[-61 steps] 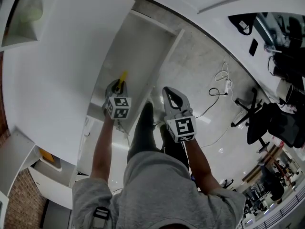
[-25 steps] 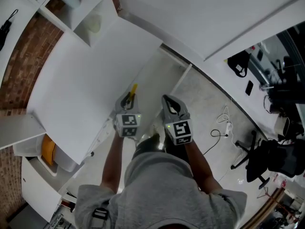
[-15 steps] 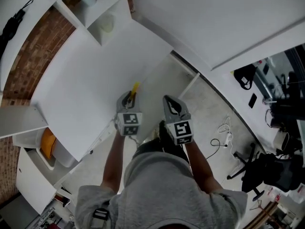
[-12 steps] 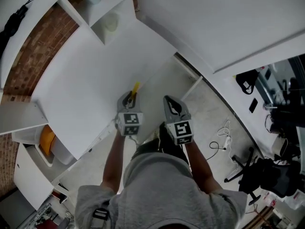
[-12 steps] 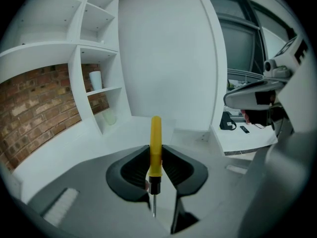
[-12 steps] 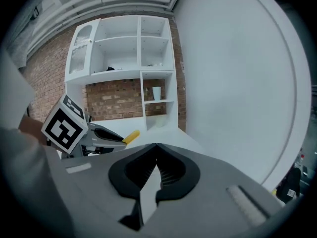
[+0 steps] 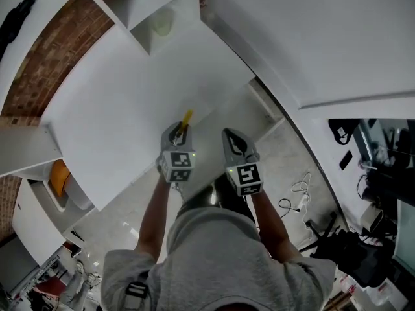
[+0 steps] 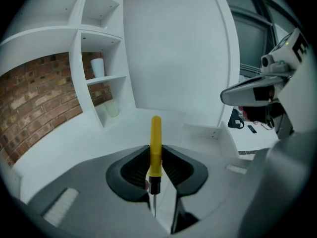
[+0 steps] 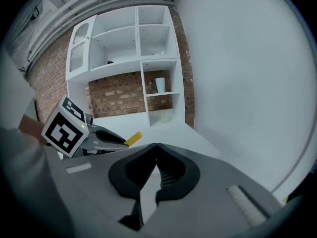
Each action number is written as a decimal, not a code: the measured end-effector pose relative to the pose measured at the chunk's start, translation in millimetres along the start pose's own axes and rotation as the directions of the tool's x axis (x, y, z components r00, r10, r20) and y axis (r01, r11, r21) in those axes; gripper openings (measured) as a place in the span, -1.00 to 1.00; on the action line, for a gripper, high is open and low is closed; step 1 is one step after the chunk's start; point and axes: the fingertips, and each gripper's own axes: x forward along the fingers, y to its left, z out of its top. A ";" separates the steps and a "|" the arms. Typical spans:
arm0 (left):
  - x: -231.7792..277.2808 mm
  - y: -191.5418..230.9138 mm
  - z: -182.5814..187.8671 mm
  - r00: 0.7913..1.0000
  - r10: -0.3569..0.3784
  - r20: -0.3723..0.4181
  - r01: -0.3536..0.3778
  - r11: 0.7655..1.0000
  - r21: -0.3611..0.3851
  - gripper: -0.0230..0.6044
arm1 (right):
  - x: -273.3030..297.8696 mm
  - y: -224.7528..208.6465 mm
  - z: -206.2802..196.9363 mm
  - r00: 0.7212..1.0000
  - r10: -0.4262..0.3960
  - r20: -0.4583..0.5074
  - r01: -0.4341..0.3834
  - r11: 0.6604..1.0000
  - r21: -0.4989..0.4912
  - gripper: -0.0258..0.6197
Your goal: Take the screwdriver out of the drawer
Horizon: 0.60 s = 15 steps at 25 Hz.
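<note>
While pinched between the left gripper (image 8: 155,152) fingers (image 8: 131,170), screwdriver (image 8: 155,133) handle juts forward

Overhead, two jaw-level, shared white worktop (image 7: 123,109)

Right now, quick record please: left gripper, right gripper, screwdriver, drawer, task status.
left gripper: shut on the screwdriver, gripping low on its handle
right gripper: shut, nothing between the jaws
screwdriver: yellow handle points forward past the jaws, metal shaft points back toward the person
drawer: open, to the right of the left gripper; the visible part holds no tool
task status: screwdriver looks already out of the drawer, held over the white table
</note>
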 end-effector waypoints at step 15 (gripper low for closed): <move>80.0 15.4 -25.5 0.990 0.009 -0.138 -0.011 1.000 -0.014 -0.66 | 67.7 -40.6 -23.2 0.992 0.074 -0.104 -0.069 0.996 0.054 -0.91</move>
